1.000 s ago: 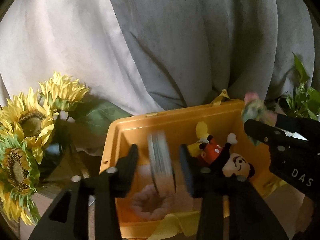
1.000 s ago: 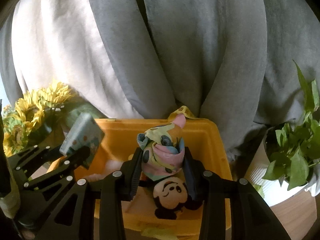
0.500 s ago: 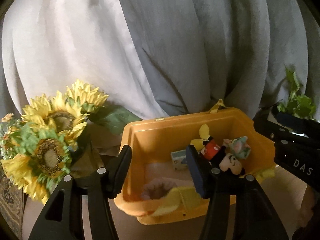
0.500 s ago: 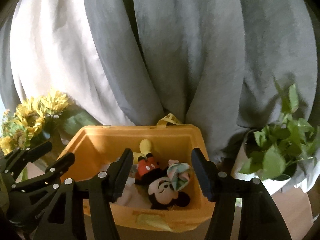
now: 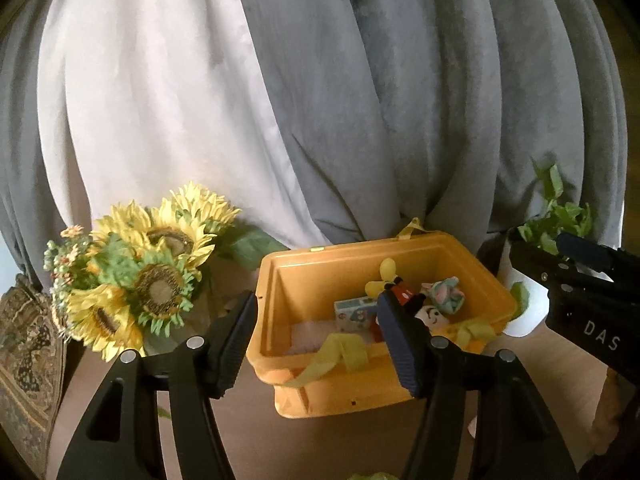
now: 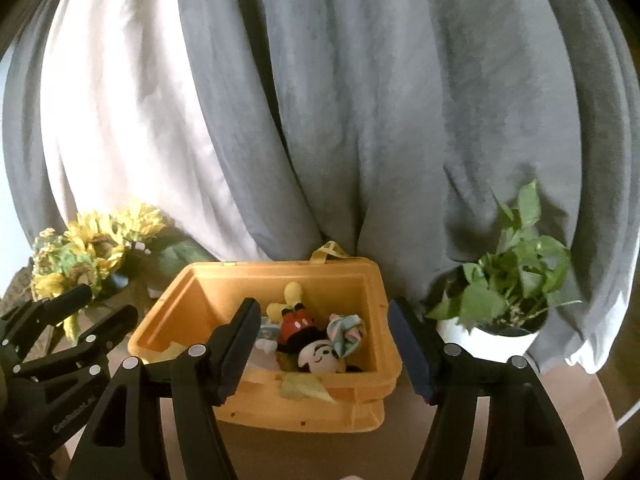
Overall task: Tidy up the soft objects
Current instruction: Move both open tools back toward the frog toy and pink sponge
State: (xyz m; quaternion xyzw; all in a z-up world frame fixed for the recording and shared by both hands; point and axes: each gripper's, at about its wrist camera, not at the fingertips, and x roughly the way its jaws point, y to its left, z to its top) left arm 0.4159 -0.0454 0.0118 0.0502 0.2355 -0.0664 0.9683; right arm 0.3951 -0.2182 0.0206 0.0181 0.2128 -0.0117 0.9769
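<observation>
An orange plastic bin (image 5: 320, 264) (image 6: 372, 280) stands on the table. Inside lie a Mickey Mouse plush (image 5: 404, 294) (image 6: 308, 332), a pastel cloth toy (image 5: 446, 294) (image 6: 346, 330) and a small light-blue packet (image 5: 354, 312) (image 6: 268, 332). A yellow ribbon (image 5: 340, 354) hangs over the bin's front rim. My left gripper (image 5: 318, 344) is open and empty, in front of and above the bin. My right gripper (image 6: 324, 354) is open and empty, also in front of the bin. The right gripper's side shows in the left wrist view (image 5: 580, 280); the left gripper's side shows in the right wrist view (image 6: 72, 328).
A sunflower bouquet (image 5: 148, 268) (image 6: 92, 248) stands left of the bin. A potted green plant in a white pot (image 6: 508, 304) (image 5: 556, 224) stands to the right. Grey and white curtains (image 5: 320, 100) hang close behind. A patterned cushion (image 5: 24, 356) is at the far left.
Both grippers opened and let go: the light-blue packet and the pastel cloth toy dropped into the bin. Both grippers then drew back and up from the bin.
</observation>
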